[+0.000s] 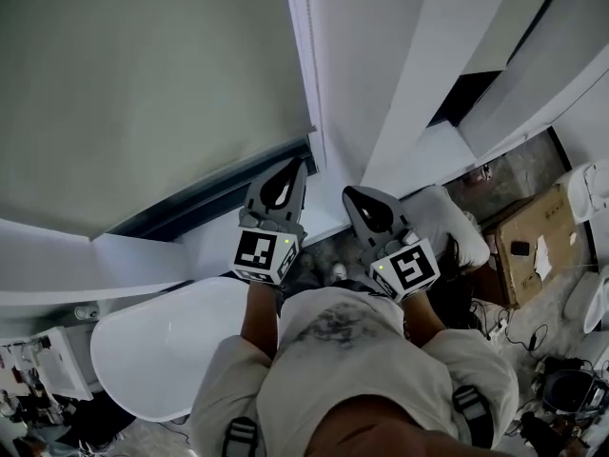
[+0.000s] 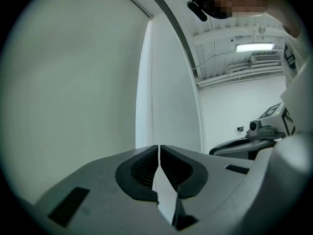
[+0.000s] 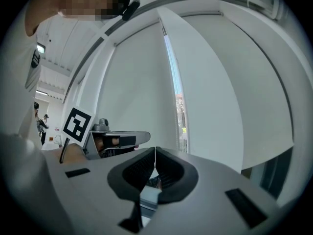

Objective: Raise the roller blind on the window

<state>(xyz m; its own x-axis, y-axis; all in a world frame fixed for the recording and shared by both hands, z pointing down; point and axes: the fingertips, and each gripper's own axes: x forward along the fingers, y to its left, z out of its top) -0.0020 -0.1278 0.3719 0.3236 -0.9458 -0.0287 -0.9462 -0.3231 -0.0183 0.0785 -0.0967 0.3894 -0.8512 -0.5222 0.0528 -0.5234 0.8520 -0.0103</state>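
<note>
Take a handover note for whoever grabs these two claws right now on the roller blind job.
Left claw: shut, tips right at the bead chain; a pinch on it cannot be confirmed.
Right claw: shut, empty, beside the left one.
Roller blind: down over most of the window, only a dark strip of glass below its hem.
Done: nothing visible.
To do: grip the chain and pull to raise the blind.

Floor; cardboard box, cables lying on it
</note>
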